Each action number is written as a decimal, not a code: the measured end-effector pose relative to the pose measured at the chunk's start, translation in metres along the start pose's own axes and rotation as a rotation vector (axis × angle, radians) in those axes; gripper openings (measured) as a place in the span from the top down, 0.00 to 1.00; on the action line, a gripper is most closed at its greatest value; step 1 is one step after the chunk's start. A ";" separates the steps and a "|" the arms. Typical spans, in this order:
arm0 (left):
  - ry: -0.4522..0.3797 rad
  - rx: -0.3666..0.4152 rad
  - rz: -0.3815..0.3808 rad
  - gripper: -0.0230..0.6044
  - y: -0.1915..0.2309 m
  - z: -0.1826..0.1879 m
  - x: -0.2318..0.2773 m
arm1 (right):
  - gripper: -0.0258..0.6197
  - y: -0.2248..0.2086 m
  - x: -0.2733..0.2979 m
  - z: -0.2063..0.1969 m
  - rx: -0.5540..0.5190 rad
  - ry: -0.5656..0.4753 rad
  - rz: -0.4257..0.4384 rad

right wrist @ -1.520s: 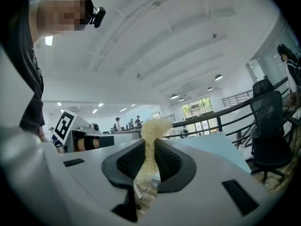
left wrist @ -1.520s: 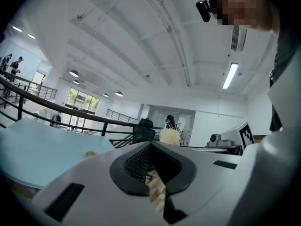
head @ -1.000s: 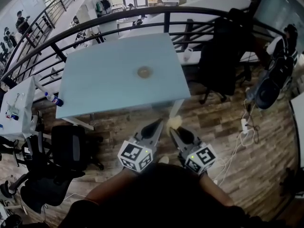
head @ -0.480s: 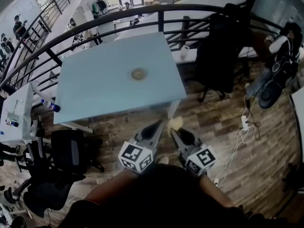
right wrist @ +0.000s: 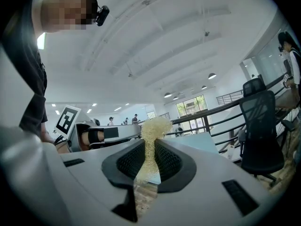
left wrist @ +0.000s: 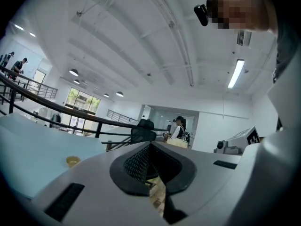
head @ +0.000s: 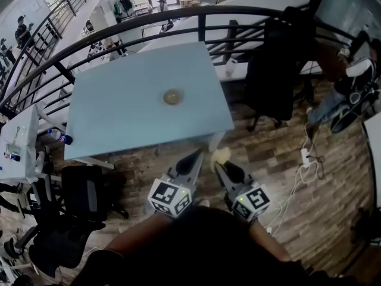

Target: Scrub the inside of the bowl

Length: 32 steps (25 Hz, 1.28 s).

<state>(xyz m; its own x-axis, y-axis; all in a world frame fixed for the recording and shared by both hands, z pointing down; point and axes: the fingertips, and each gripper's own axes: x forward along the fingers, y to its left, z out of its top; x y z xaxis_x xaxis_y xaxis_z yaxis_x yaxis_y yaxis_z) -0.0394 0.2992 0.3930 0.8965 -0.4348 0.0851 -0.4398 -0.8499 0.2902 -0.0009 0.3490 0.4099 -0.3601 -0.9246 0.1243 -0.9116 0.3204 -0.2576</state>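
1. Head view: a small, round, tan bowl (head: 172,97) sits alone near the middle of a pale blue rectangular worktop (head: 119,124). My left tool (head: 195,158) and right tool (head: 218,164) hover over the wooden floor (head: 268,154), short of the worktop's near edge and well apart from the bowl. I judge that scrubbing has not begun; the reach and all the scrubbing are left.
2. Left gripper view: the left tool's jaws are pressed together with nothing between them. The bowl shows far off at lower left, too small to tell whether it is dirty.
3. Right gripper view: the right tool's jaws clamp a pale yellow mesh scrubber (right wrist: 151,126), its tuft poking past the tips.
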 end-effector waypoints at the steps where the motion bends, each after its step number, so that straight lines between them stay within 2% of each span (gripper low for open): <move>1: 0.000 0.000 0.001 0.97 0.004 0.000 0.003 | 0.86 -0.003 0.004 0.000 -0.001 0.002 0.000; 15: -0.010 0.004 -0.006 0.97 0.101 0.043 0.038 | 0.86 -0.022 0.109 0.028 -0.015 0.006 -0.015; 32: -0.055 0.025 0.008 0.97 0.227 0.104 0.035 | 0.86 0.004 0.251 0.063 -0.089 0.000 0.051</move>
<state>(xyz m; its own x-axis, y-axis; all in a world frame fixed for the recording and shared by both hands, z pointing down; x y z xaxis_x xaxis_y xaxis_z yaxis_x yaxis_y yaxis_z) -0.1137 0.0604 0.3630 0.8891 -0.4564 0.0343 -0.4483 -0.8533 0.2662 -0.0821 0.1056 0.3800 -0.4067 -0.9065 0.1132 -0.9060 0.3843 -0.1773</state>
